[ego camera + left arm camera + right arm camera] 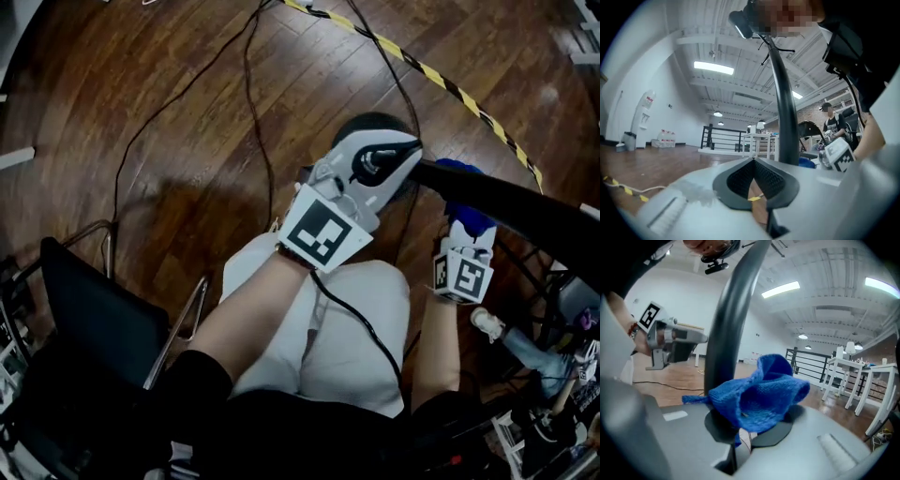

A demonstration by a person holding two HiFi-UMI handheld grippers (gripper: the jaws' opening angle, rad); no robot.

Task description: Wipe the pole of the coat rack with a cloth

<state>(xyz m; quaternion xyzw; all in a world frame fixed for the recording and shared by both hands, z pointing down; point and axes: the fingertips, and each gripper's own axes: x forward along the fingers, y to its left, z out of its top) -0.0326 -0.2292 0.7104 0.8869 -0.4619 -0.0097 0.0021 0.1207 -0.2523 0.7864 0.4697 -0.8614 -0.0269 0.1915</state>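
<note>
The coat rack's black pole (525,211) slants across the head view from its round base (366,127) toward the right edge. My right gripper (466,230) is shut on a blue cloth (464,214), which is pressed against the pole. In the right gripper view the cloth (759,392) bunches over the jaws, with the pole (729,333) rising just left of it. My left gripper (403,150) sits by the lower pole, jaws shut with nothing between them. The pole (785,117) stands just beyond its tips (753,164).
Dark wood floor with black cables (253,103) and a strip of yellow-black tape (450,84). A black chair (94,319) is at my left. Another person (832,122) is behind the pole. White tables (853,376) and a black railing (722,138) stand farther off.
</note>
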